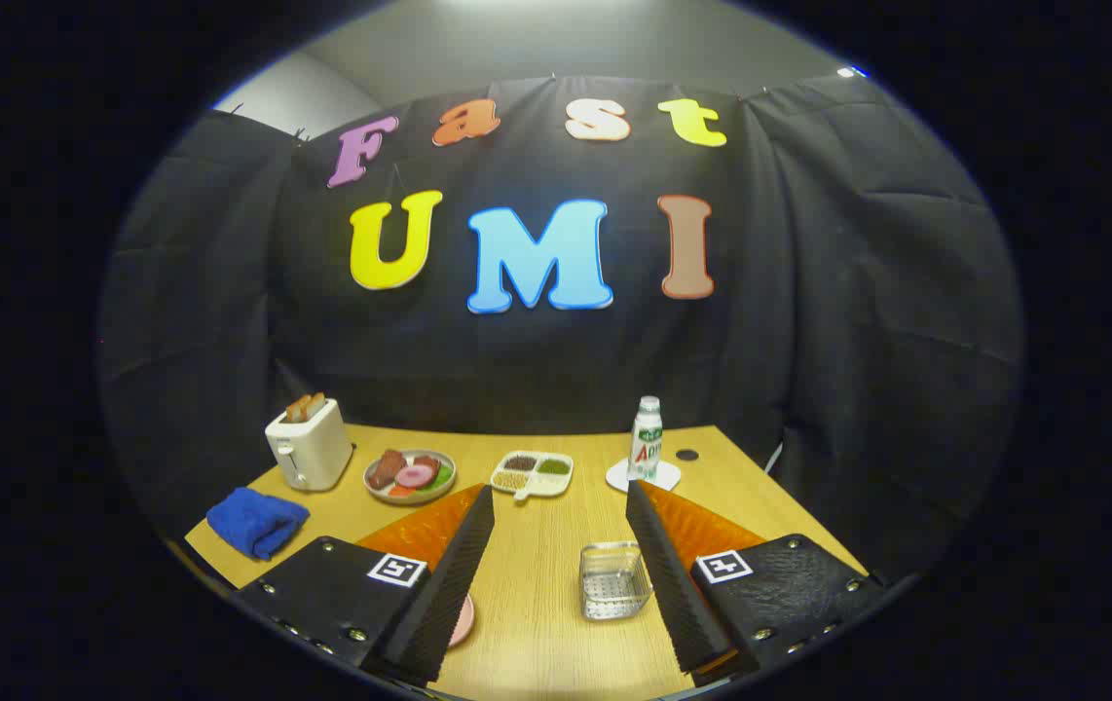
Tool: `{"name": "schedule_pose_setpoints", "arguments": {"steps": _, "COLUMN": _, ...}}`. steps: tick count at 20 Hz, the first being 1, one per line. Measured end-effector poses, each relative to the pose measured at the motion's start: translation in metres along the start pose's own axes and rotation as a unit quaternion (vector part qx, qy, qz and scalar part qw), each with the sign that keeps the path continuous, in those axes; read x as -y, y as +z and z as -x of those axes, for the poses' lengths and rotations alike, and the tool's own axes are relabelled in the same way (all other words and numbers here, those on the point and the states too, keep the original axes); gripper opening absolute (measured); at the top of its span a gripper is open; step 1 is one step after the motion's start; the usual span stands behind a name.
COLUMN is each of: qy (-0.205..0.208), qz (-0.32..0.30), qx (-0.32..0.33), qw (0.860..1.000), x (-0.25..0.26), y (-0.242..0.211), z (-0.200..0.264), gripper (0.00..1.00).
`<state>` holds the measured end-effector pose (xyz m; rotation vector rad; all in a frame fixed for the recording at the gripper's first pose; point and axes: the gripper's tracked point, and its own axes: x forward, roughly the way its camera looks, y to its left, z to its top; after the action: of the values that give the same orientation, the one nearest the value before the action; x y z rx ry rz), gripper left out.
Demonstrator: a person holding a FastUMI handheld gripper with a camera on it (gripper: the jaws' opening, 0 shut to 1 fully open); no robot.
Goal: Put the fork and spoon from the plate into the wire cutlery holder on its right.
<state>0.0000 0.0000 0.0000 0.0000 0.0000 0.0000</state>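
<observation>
Looks like barely started. Hand-held gripper (560, 574) spread wide, gripping nothing, hovering over the surface (537, 545). Wire cutlery holder (612, 581) just inside the right finger, seemingly empty. Pink plate (462, 620) peeking from behind the left finger; fork and spoon hidden.

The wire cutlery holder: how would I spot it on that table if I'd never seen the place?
Start at the wooden table and find the water bottle standing on a white coaster. Come toward the open gripper; the wire cutlery holder sits beside the inner edge of its right finger. It is the only see-through silvery mesh box there.
</observation>
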Motion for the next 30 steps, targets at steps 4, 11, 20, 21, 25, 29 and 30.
{"name": "schedule_pose_setpoints", "arguments": {"steps": 4, "qy": -0.002, "qz": -0.005, "qx": 0.059, "qw": 0.998, "x": -0.012, "y": 0.058, "z": -0.002, "gripper": 0.85}}
{"name": "schedule_pose_setpoints", "arguments": {"steps": 11, "qy": -0.015, "qz": -0.014, "qx": 0.119, "qw": 0.993, "x": -0.020, "y": 0.112, "z": 0.012, "gripper": 0.85}}
{"name": "schedule_pose_setpoints", "arguments": {"steps": 20, "qy": 0.015, "qz": -0.014, "qx": 0.097, "qw": 0.995, "x": -0.048, "y": 0.101, "z": 0.003, "gripper": 0.85}}
{"name": "schedule_pose_setpoints", "arguments": {"steps": 21, "qy": 0.021, "qz": -0.011, "qx": 0.090, "qw": 0.996, "x": -0.052, "y": 0.095, "z": 0.002, "gripper": 0.85}}
{"name": "schedule_pose_setpoints", "arguments": {"steps": 25, "qy": 0.052, "qz": -0.002, "qx": 0.045, "qw": 0.998, "x": -0.075, "y": 0.062, "z": -0.007, "gripper": 0.85}}
{"name": "schedule_pose_setpoints", "arguments": {"steps": 29, "qy": 0.082, "qz": 0.006, "qx": -0.005, "qw": 0.997, "x": -0.095, "y": 0.019, "z": -0.016, "gripper": 0.85}}
{"name": "schedule_pose_setpoints", "arguments": {"steps": 30, "qy": 0.088, "qz": 0.008, "qx": -0.018, "qw": 0.996, "x": -0.099, "y": 0.007, "z": -0.019, "gripper": 0.85}}
